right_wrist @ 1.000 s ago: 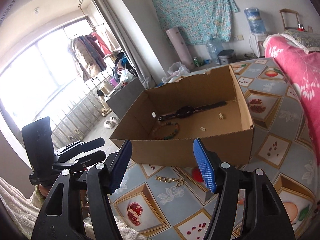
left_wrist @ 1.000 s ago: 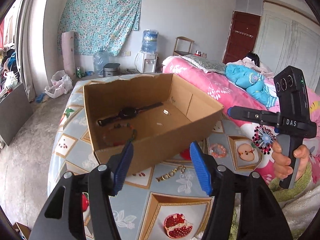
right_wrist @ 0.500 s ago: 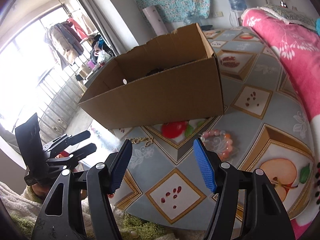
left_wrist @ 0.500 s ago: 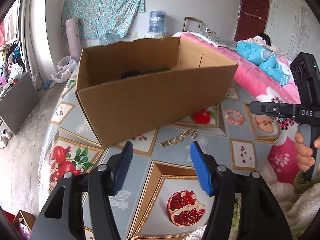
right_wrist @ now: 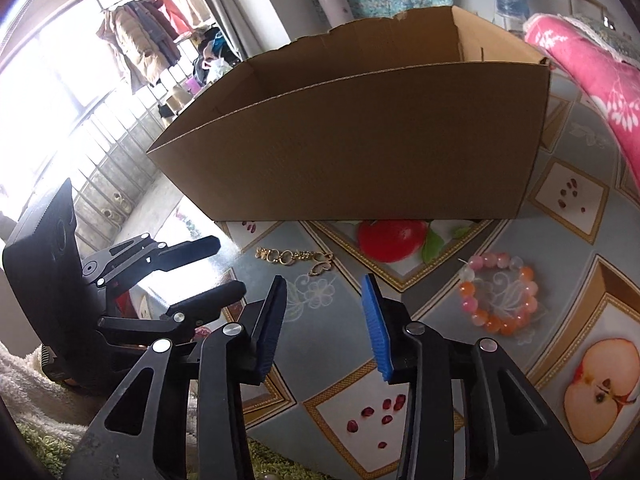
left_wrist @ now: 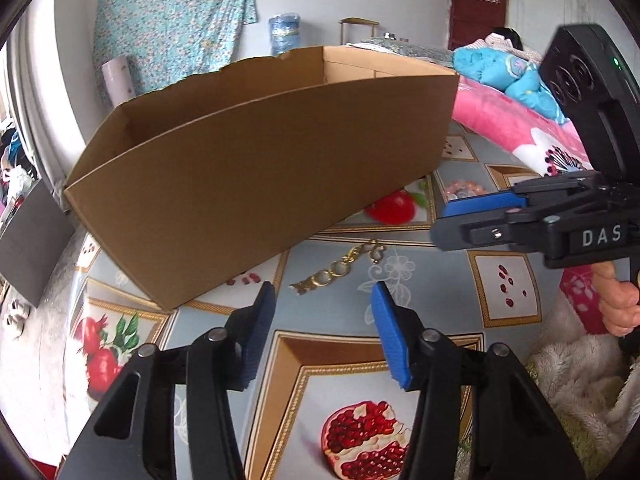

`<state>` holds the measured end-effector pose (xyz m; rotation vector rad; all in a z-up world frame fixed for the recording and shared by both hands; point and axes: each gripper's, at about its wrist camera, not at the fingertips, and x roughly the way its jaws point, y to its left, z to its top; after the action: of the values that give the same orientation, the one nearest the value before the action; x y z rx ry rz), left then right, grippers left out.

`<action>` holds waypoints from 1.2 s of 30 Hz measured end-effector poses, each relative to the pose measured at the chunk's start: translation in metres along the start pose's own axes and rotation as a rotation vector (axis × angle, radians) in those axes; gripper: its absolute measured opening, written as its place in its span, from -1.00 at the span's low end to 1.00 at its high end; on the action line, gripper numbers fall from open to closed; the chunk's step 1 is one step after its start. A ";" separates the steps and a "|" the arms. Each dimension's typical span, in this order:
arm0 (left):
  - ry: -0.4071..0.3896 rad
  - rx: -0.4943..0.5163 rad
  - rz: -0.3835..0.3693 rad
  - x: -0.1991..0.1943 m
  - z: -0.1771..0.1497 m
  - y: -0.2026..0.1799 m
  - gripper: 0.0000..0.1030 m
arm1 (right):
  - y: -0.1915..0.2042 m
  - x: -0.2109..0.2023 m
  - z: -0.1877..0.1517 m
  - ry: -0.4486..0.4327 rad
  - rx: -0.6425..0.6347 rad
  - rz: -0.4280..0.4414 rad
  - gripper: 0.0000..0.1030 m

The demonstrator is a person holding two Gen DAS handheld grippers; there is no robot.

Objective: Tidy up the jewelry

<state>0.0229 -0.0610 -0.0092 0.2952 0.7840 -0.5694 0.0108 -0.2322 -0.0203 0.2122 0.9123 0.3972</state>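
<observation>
A gold chain bracelet (left_wrist: 340,270) lies on the fruit-print tablecloth (left_wrist: 400,320), just in front of the cardboard box (left_wrist: 260,168). My left gripper (left_wrist: 322,292) hangs low right behind the chain, its jaws closing with nothing between them. To the right lies a pink and orange bead bracelet (right_wrist: 500,298) (left_wrist: 464,190). My right gripper (right_wrist: 323,280) is over the cloth between the gold chain (right_wrist: 294,258) and the beads, jaws closing on nothing. The near wall of the box (right_wrist: 360,152) hides what is inside. Each gripper shows in the other view: right gripper (left_wrist: 444,222), left gripper (right_wrist: 232,266).
A pink blanket (left_wrist: 512,128) lies along the table's right side. A fluffy cream cloth (left_wrist: 580,372) covers the near edge, and a hand (left_wrist: 620,304) holds the right gripper's grip. A clothes rack (right_wrist: 148,40) and a barred window stand far left.
Both grippers have sunk toward the table, so the box's near wall now hides the watch and beads inside. Both pairs of jaws stand narrower than before.
</observation>
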 end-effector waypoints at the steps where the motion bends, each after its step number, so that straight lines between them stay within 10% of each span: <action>1: 0.002 0.003 -0.005 0.002 0.001 0.000 -0.14 | 0.002 0.003 0.001 0.005 -0.011 0.009 -0.41; 11: 0.033 0.012 -0.042 0.016 0.003 0.005 -0.76 | 0.016 0.026 0.014 0.055 -0.108 0.073 -0.80; 36: 0.034 -0.051 -0.158 0.026 0.003 0.026 -0.81 | 0.005 0.053 0.043 0.110 -0.130 0.055 -0.74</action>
<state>0.0545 -0.0508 -0.0248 0.1977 0.8586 -0.6934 0.0734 -0.2061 -0.0315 0.0965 0.9862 0.5213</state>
